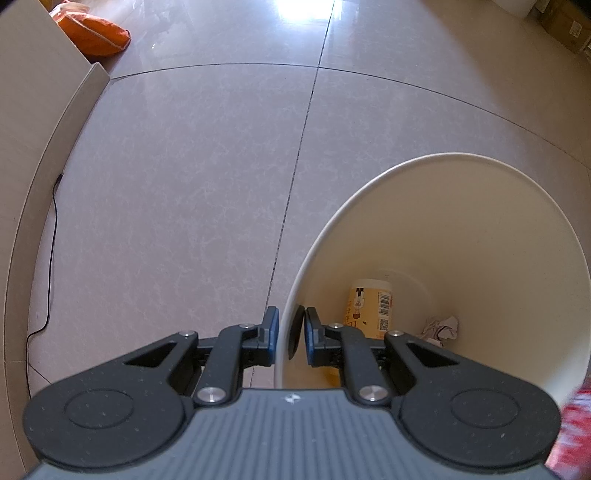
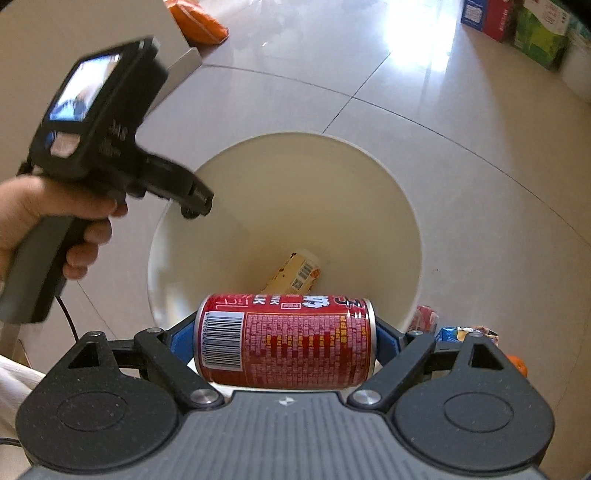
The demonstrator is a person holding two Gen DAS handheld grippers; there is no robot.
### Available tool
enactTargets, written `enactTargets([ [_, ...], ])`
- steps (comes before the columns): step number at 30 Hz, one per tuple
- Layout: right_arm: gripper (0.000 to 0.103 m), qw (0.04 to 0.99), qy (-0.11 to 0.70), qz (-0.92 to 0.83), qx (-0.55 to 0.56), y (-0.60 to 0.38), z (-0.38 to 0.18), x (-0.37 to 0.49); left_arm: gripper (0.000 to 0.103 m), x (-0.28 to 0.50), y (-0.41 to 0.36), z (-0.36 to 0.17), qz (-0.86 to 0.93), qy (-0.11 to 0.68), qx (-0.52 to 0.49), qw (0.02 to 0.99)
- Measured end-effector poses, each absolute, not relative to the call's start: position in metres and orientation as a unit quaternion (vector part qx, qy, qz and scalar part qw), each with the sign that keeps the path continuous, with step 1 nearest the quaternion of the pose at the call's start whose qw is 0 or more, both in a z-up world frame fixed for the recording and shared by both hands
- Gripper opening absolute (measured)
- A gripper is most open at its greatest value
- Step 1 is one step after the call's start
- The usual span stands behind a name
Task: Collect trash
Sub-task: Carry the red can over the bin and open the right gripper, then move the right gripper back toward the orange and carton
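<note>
My left gripper (image 1: 290, 330) is shut on the near rim of a cream-white bin (image 1: 480, 240), with one finger outside the wall and one inside. In the bin lie a yellow paper cup (image 1: 369, 306) and a crumpled tissue (image 1: 441, 326). My right gripper (image 2: 285, 334) is shut on a red drink can (image 2: 295, 345), held sideways just above the near edge of the bin (image 2: 280, 192). The yellow cup (image 2: 295, 277) shows below the can. A hand holds the left gripper (image 2: 197, 206) at the bin's left rim.
The floor is glossy tile. Wrappers, one red (image 2: 424, 317) and one blue (image 2: 461, 332), lie right of the bin. An orange bag (image 1: 92, 33) sits far left beside a beige panel (image 1: 33, 129). A black cable (image 1: 51, 240) runs along it. Cartons (image 2: 517, 26) stand far right.
</note>
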State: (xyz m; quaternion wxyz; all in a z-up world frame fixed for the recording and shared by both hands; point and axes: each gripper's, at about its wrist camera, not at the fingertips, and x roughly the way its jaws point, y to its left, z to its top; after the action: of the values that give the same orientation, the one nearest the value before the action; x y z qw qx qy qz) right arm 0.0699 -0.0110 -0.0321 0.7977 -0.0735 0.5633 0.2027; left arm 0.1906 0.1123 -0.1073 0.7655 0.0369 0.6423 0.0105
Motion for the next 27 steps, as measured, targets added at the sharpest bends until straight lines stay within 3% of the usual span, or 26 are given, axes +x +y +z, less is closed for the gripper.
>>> enactTargets([
  [3,0.103,0.803,0.557,0.199,-0.073,-0.013,-0.034,0.066,0.013,0.191,0.112,-0.108,0.011,0.642,0.037,0.766],
  [18,0.103,0.847,0.507,0.133,-0.093,-0.073,-0.022,0.053,0.013,0.190,0.112,-0.109,0.011,0.642,0.039,0.766],
  [27,0.103,0.861,0.502,0.051,-0.069,-0.154,-0.044,0.058,0.013,0.190,0.111,-0.108,0.012,0.642,0.040,0.766],
])
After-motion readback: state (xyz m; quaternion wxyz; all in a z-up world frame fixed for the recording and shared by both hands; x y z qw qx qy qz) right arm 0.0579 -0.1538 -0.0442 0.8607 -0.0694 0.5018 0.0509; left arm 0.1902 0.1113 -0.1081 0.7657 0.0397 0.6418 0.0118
